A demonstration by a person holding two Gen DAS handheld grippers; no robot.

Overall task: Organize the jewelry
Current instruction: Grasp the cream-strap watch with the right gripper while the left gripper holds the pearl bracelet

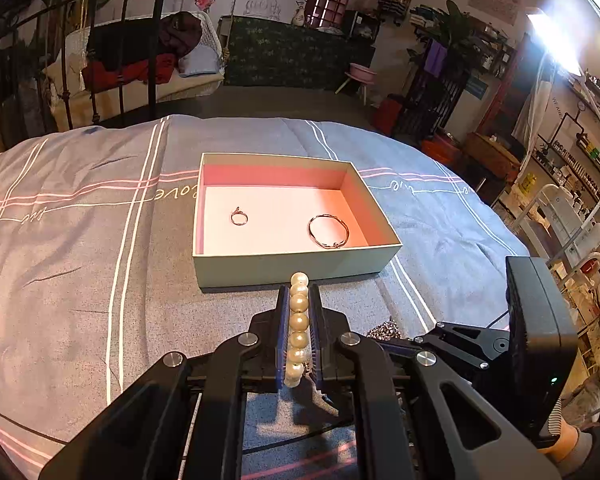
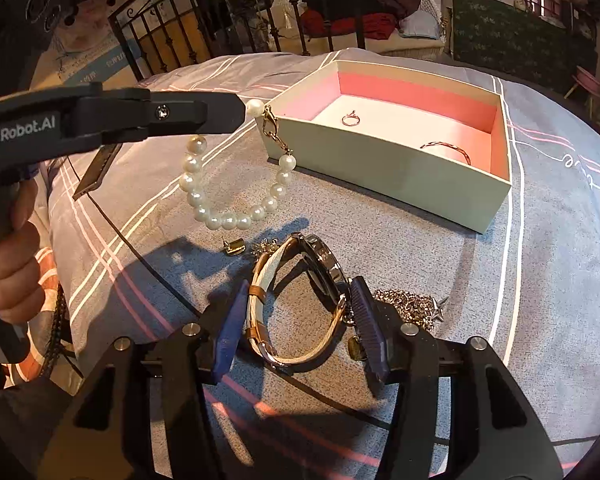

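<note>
My left gripper [image 1: 299, 294] is shut on a pearl bracelet [image 1: 299, 322] and holds it above the bedspread, just short of the open box [image 1: 296, 266]. In the right wrist view the pearl bracelet [image 2: 220, 216] hangs in a loop from the left gripper [image 2: 242, 110], beside the box [image 2: 392, 168]. The box holds a small ring [image 1: 239, 217] and a thin bangle [image 1: 328, 231]. My right gripper [image 2: 300, 292] is open, its fingers on either side of a wristwatch [image 2: 296, 300] lying on the bed.
A silver chain [image 2: 408, 304] lies right of the watch, and a small gold earring [image 2: 234, 247] left of it. The grey striped bedspread [image 1: 80, 260] covers the surface. A metal bed frame [image 2: 220, 20] stands behind.
</note>
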